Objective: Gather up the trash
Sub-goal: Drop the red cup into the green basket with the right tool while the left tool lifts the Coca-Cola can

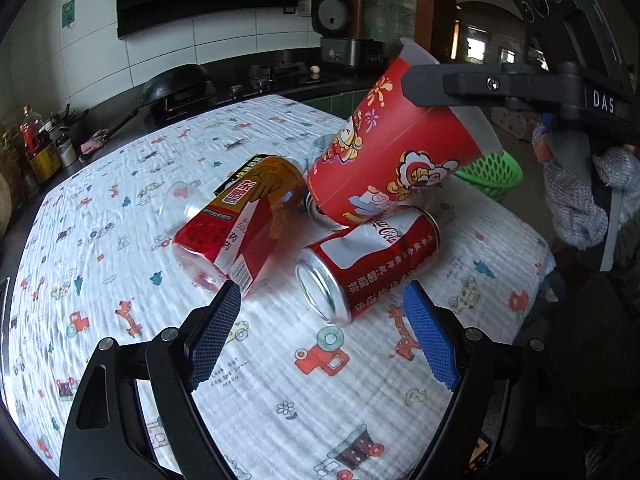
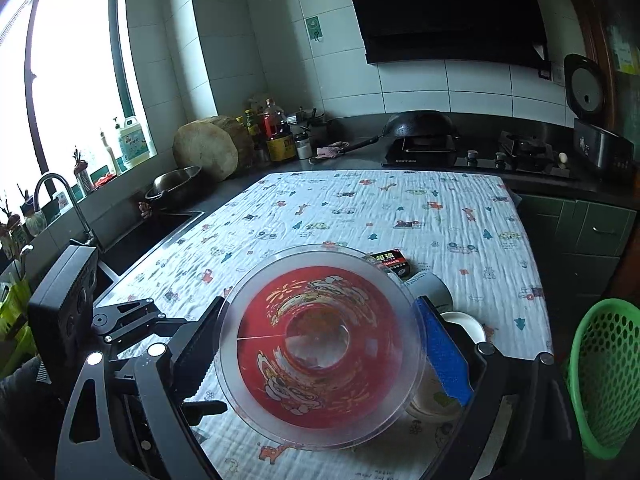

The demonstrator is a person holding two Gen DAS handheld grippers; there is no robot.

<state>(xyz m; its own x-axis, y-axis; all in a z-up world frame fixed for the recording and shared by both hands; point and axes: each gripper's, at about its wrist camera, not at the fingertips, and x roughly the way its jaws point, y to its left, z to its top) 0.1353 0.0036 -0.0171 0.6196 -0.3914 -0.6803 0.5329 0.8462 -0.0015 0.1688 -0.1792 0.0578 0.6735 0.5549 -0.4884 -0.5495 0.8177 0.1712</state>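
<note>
Right gripper (image 2: 320,344) clenched on red printed clear plastic cup (image 1: 394,148), held tilted above the patterned cloth-covered table (image 1: 120,240). Left gripper (image 1: 322,334) released, jaws flanking dented red aluminium cola can (image 1: 368,260); green mesh basket (image 2: 604,376) beside the table edge

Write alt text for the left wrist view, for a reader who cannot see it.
The open left claw hovers over a dented Coca-Cola can lying on its side on a cartoon-print tablecloth. Beside it lies a plastic drink bottle, and the right claw holds a red printed cup tilted above them, with a green basket behind.
</note>
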